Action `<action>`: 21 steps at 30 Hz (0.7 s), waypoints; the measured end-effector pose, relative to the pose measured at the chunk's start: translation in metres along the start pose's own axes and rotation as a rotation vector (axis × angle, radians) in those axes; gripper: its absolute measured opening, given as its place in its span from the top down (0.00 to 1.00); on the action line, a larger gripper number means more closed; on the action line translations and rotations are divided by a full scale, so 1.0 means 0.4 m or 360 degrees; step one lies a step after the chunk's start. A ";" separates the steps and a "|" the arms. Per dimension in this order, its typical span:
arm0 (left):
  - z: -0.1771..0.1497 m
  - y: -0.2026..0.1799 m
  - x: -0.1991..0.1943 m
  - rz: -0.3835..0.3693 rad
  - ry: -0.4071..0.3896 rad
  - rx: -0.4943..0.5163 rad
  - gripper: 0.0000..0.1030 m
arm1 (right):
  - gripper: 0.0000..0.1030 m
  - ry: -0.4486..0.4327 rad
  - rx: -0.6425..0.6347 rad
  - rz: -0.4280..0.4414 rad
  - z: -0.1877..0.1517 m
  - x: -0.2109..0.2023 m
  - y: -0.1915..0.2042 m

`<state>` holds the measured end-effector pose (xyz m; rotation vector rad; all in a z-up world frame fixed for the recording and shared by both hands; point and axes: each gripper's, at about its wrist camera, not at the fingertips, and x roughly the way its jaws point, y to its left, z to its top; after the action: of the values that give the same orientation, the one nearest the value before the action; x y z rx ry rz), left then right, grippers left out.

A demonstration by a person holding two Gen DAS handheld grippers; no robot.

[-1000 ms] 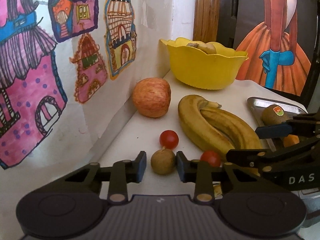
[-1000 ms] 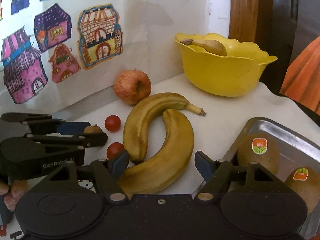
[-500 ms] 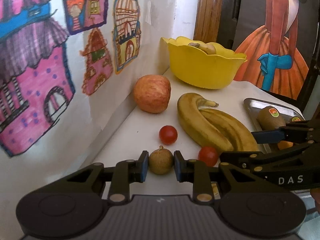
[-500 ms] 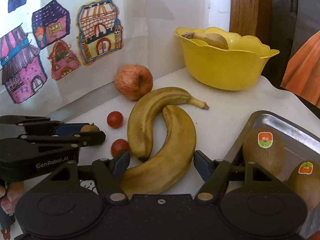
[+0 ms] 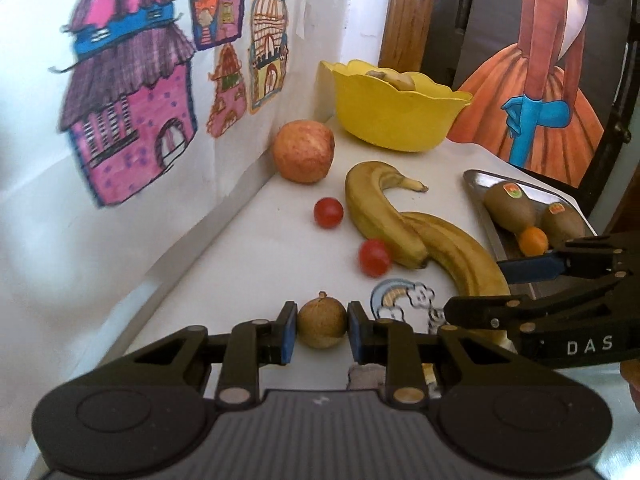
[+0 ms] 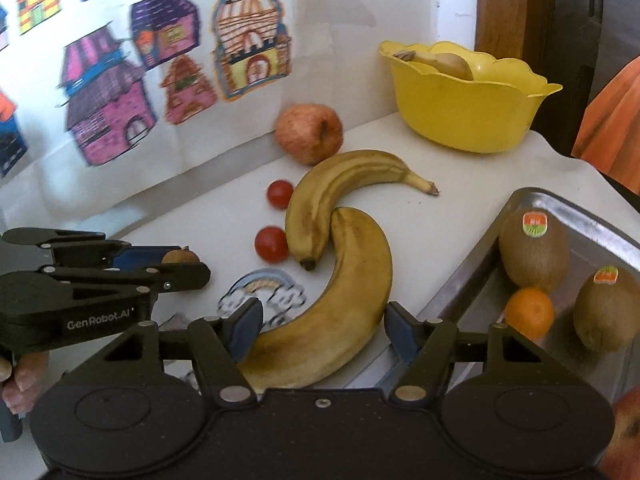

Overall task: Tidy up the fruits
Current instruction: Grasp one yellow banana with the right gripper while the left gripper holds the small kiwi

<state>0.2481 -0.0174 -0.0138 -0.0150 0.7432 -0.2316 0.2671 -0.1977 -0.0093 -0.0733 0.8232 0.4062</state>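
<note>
A white surface (image 5: 256,264) runs along a wall hung with children's drawings of houses (image 5: 132,112), a painting of a figure in an orange gown (image 5: 552,80) propped at the far end. Two hand-held grippers work over the scattered fruit. The left hand-held gripper (image 5: 322,326) is nearly closed, its blue pads pressed on either side of a small brown fruit (image 5: 321,322) held right at its tips. The right hand-held gripper (image 6: 322,326) is about half open and closing, and the near banana (image 6: 336,304) lies between its fingers; whether the pads have met the skin cannot be told from here.

That banana is the crux. Its long axis curves away from the right hand-held gripper, up and ahead, and its thick lower part sits crosswise in the jaws, so the right hand is plainly the nearer. Its far tip touches a second banana (image 6: 340,184), which arcs on toward an apple (image 6: 309,133) by the wall. Two cherry tomatoes (image 6: 272,243) rest just left of the bananas, ahead of the left hand-held gripper, beside a rainbow sticker (image 6: 264,292) on the surface.

To the right of the right hand-held gripper, a metal tray (image 6: 472,264) holds two stickered kiwis (image 6: 534,252) and a small orange (image 6: 529,312). Far ahead stands a yellow bowl (image 6: 464,116) with something pale in it. A lift here would likely drag the second banana.
</note>
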 end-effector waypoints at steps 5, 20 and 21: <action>-0.019 0.004 -0.043 0.0002 -0.0003 -0.0003 0.72 | 0.33 0.0024 -0.0068 0.0061 -0.029 -0.032 0.036; -0.040 0.007 -0.060 0.0004 -0.0005 -0.0037 0.72 | 0.44 -0.0070 0.0075 -0.0187 -0.050 0.003 0.075; -0.040 0.007 -0.061 0.0004 -0.0004 -0.0040 0.72 | 0.45 -0.0082 0.0082 -0.0187 -0.052 0.002 0.075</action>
<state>0.2205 -0.0082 -0.0097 -0.0379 0.7439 -0.2199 0.2417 -0.1746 -0.0213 -0.0630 0.7739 0.2750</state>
